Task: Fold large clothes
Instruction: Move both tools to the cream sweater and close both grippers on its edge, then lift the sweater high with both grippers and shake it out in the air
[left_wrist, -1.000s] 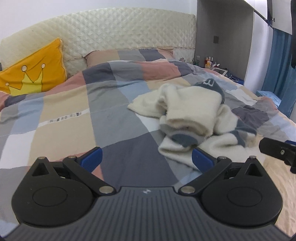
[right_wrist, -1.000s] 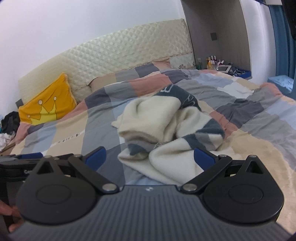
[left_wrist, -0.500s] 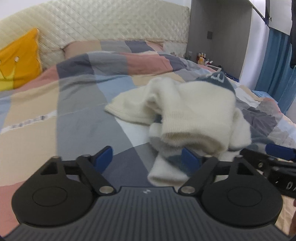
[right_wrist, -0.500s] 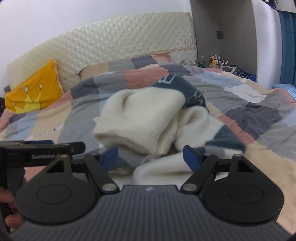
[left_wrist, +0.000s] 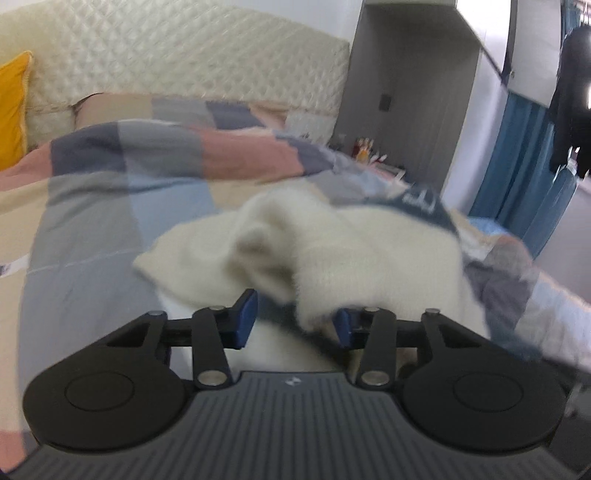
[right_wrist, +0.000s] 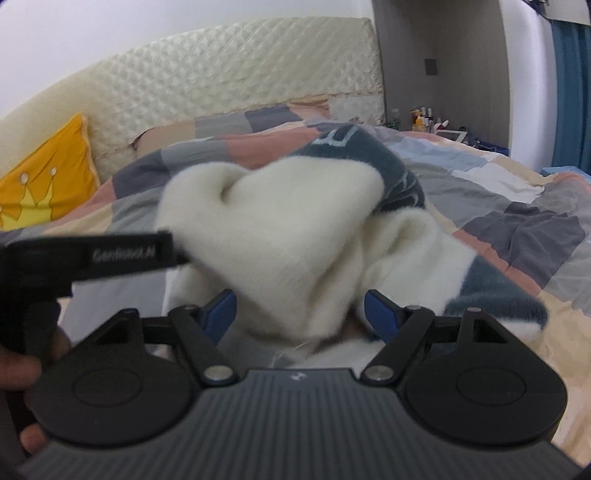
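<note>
A crumpled cream sweater (left_wrist: 354, 251) with dark blue-grey bands lies heaped on the patchwork bed cover (left_wrist: 92, 206). My left gripper (left_wrist: 293, 319) is open, its blue-tipped fingers either side of a drooping cream fold at the heap's near edge. In the right wrist view the sweater (right_wrist: 280, 236) fills the middle. My right gripper (right_wrist: 299, 314) is open with a thick cream fold between its fingers. The left gripper's black body (right_wrist: 85, 254) shows at the left of that view.
A yellow crown cushion (right_wrist: 44, 184) leans on the quilted cream headboard (right_wrist: 240, 81) at the far left. A nightstand with small bottles (right_wrist: 428, 118) stands at the far right, beside blue curtains (left_wrist: 532, 177).
Both grippers have moved forward into the sweater heap. Both jaws have narrowed, and cream folds now lie between the fingers of each.
</note>
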